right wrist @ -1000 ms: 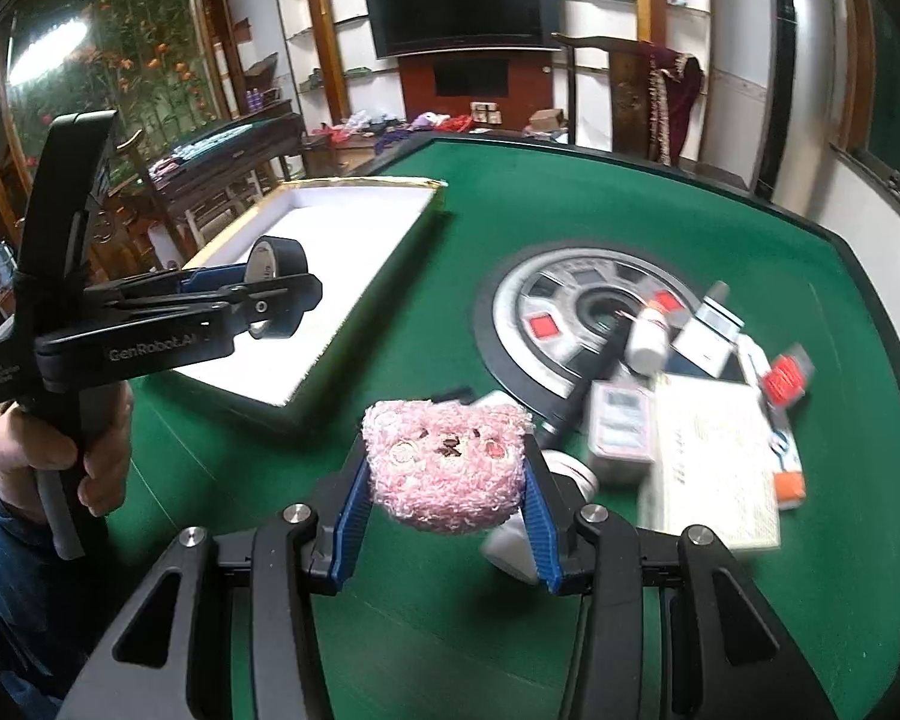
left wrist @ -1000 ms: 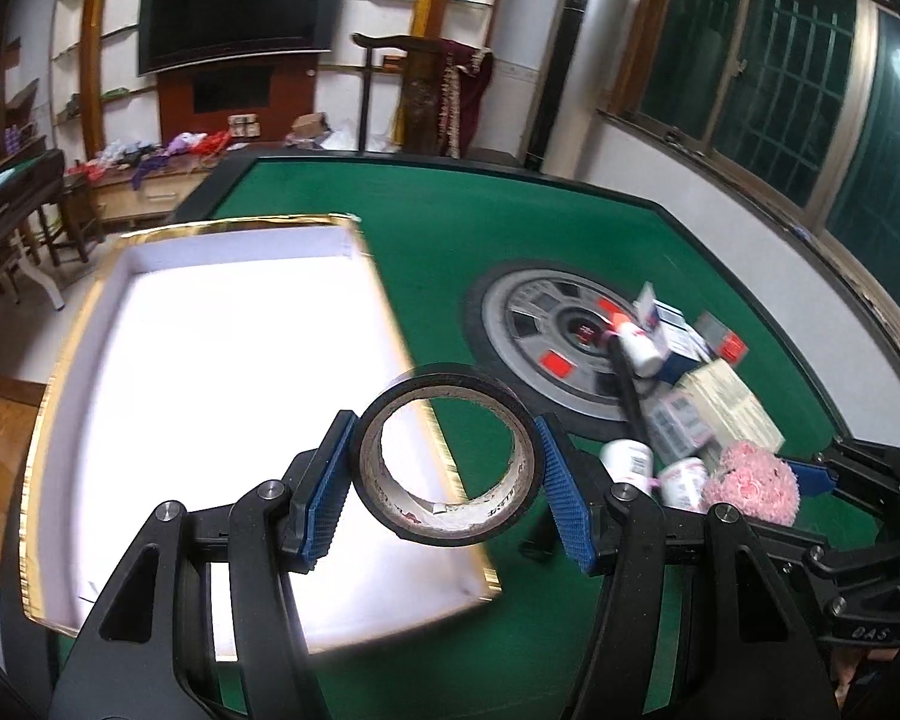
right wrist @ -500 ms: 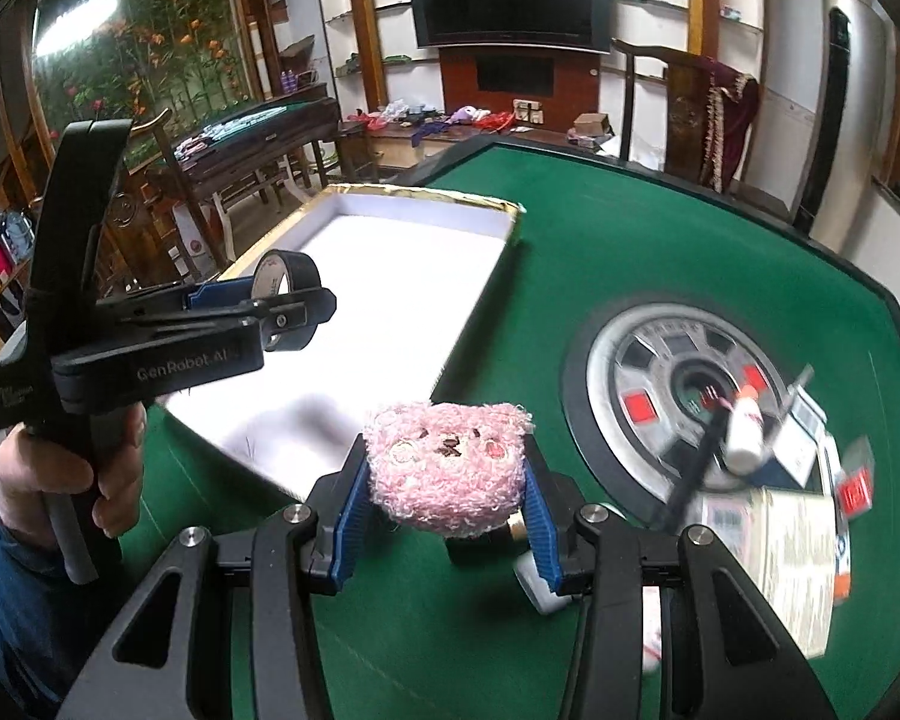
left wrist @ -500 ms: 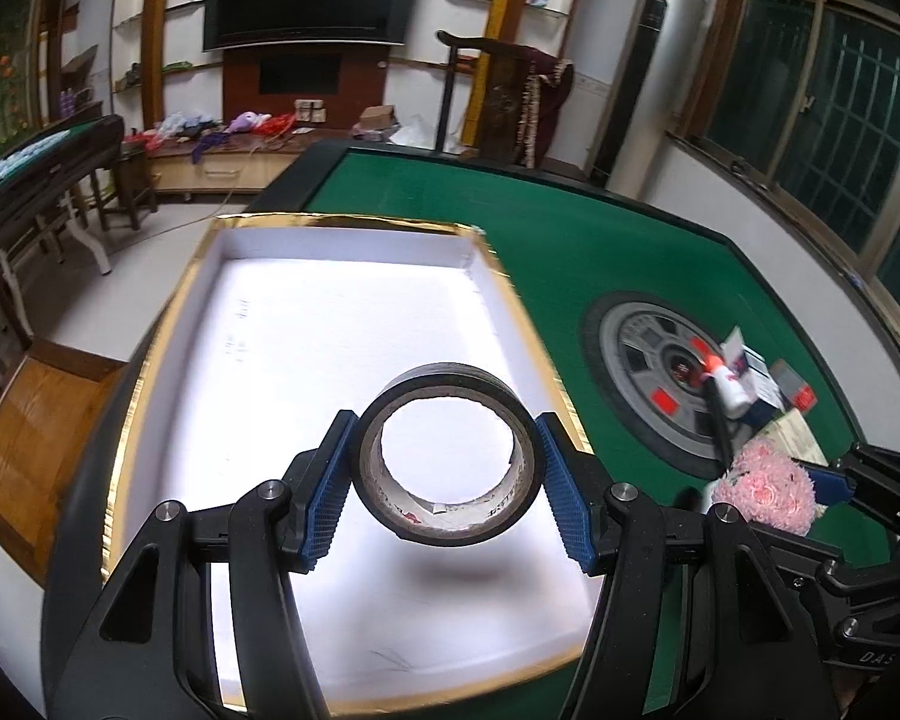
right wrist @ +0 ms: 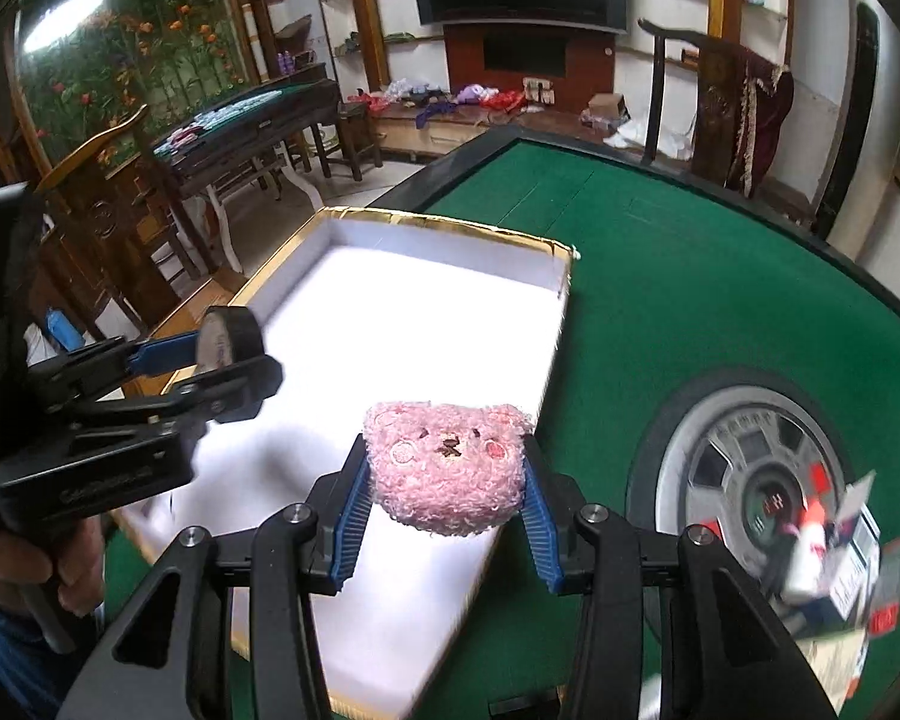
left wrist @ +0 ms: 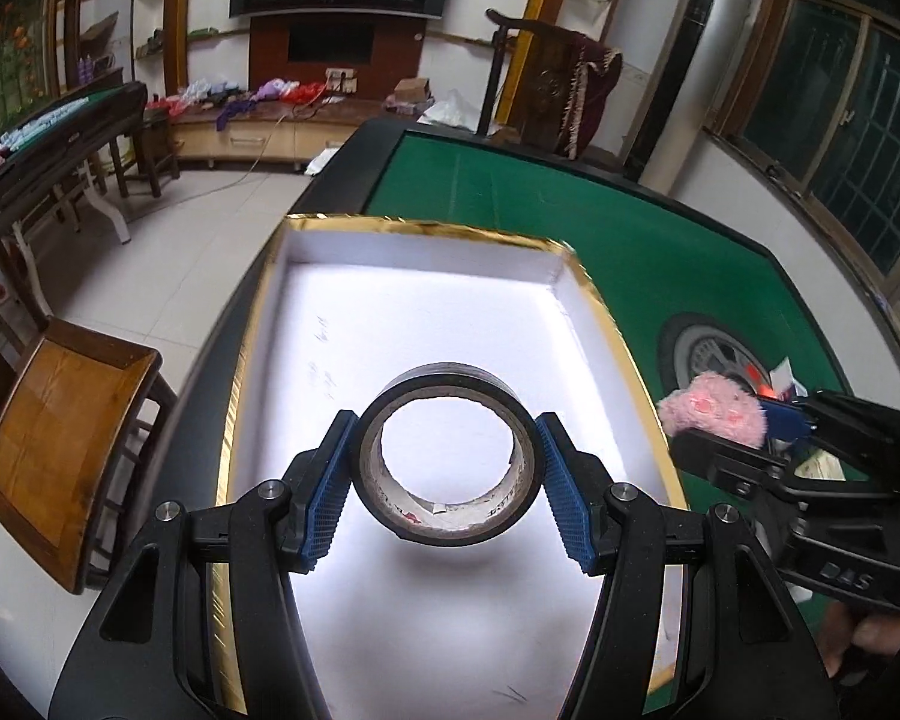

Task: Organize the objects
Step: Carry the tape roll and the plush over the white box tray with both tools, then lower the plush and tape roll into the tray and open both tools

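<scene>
One tape roll point(left wrist: 448, 456) is clamped in the left hand-held gripper point(left wrist: 447, 477) above the one white box point(left wrist: 594, 300); one pink plush point(right wrist: 447, 465) is pinched in the right hand-held gripper point(right wrist: 447, 519) over the box's edge. Blurred clutter point(right wrist: 834, 546), perhaps several packets, lies on the green counter point(right wrist: 690, 276).

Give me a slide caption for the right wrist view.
Right gripper carries a pink plush over the white tray; left gripper holds tape.

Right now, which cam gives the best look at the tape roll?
Left wrist: the tape roll sits centred between the left gripper pads, open core facing the lens. Right wrist shows it only small, side-on, partly hidden by that gripper's fingers.
</scene>
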Tool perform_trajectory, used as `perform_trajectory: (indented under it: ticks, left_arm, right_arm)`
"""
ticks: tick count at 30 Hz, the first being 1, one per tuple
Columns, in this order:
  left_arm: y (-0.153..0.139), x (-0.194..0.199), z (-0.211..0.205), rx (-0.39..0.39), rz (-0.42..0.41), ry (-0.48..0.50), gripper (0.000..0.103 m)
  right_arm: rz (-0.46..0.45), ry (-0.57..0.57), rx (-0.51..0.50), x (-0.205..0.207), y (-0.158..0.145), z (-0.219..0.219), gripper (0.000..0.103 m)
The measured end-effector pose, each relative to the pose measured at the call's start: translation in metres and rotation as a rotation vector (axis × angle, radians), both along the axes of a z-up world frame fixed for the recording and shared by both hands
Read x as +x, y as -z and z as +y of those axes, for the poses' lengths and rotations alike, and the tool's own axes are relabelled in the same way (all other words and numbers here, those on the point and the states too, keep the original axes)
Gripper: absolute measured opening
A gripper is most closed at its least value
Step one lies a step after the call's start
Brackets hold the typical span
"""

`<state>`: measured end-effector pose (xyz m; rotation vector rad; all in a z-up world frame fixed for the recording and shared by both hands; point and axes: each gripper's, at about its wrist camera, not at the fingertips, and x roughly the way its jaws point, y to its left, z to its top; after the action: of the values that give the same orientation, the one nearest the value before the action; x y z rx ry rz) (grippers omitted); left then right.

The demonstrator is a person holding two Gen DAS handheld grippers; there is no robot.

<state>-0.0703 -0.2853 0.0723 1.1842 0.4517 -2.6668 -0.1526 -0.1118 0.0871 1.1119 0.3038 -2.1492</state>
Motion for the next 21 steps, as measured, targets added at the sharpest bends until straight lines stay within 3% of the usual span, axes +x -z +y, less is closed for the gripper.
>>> perform_trajectory:
  ticks: [11,17,21]
  left_arm:
    - [0.018,-0.060,-0.043,0.017,-0.145,-0.019,0.060]
    - [0.032,-0.088,-0.058,0.037,-0.190,-0.012,0.060]
    - [0.039,-0.106,-0.068,0.066,-0.207,-0.017,0.060]
  right_arm:
    - [-0.202,0.069,-0.049,-0.079,0.027,-0.057,0.046]
    - [-0.232,0.134,-0.056,-0.119,0.034,-0.065,0.046]
    - [-0.317,0.155,-0.104,-0.135,0.047,-0.066,0.046]
